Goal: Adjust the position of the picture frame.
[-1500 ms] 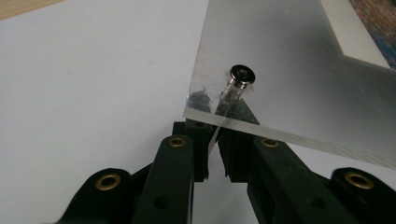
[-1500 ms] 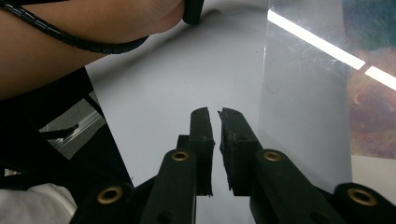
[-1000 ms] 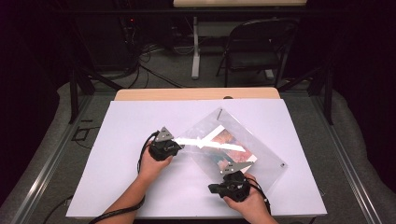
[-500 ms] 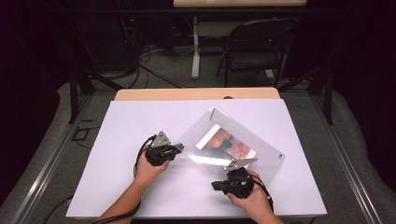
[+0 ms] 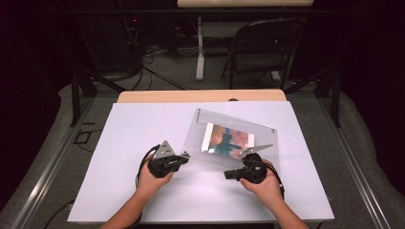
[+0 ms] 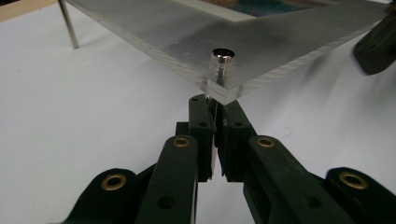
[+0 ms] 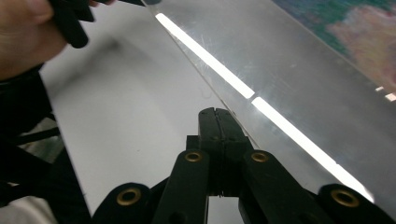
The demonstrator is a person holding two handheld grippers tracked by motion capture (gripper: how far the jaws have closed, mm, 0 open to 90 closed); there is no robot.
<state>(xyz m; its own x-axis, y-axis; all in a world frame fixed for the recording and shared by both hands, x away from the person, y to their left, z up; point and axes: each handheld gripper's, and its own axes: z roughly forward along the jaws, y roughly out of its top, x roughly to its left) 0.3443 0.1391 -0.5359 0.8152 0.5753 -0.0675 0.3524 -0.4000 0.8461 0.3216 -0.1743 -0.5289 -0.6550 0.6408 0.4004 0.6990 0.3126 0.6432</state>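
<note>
- clear acrylic photo frame (image 5: 236, 136) sits right of centre on the white worktop (image 5: 133, 129), tilted: far edge raised toward 12 o'clock, near edge low toward 6. a colour print (image 5: 228, 138) is sandwiched mid-panel.
- the tilt reads as deliberate; both near corners are held, so the panel is kept off the surface rather than lying flat.
- metal standoff pin (image 6: 222, 59) passes through the near-left corner. a thin rod (image 6: 68, 25) stands on the worktop at another corner, about 10 o'clock in the left gripper view.
- left gripper (image 6: 216, 116), at 8 o'clock of the frame: jaws narrowed to a slit under the corner, apparently pinching the pin's stem below the acrylic.
- right gripper (image 7: 218, 119), at 5 o'clock of the frame: jaws pressed together at the near edge; whether the edge sits between them, cannot tell.
- judgement: a pin-stem grip gives a firm handle without smudging the face.
</note>
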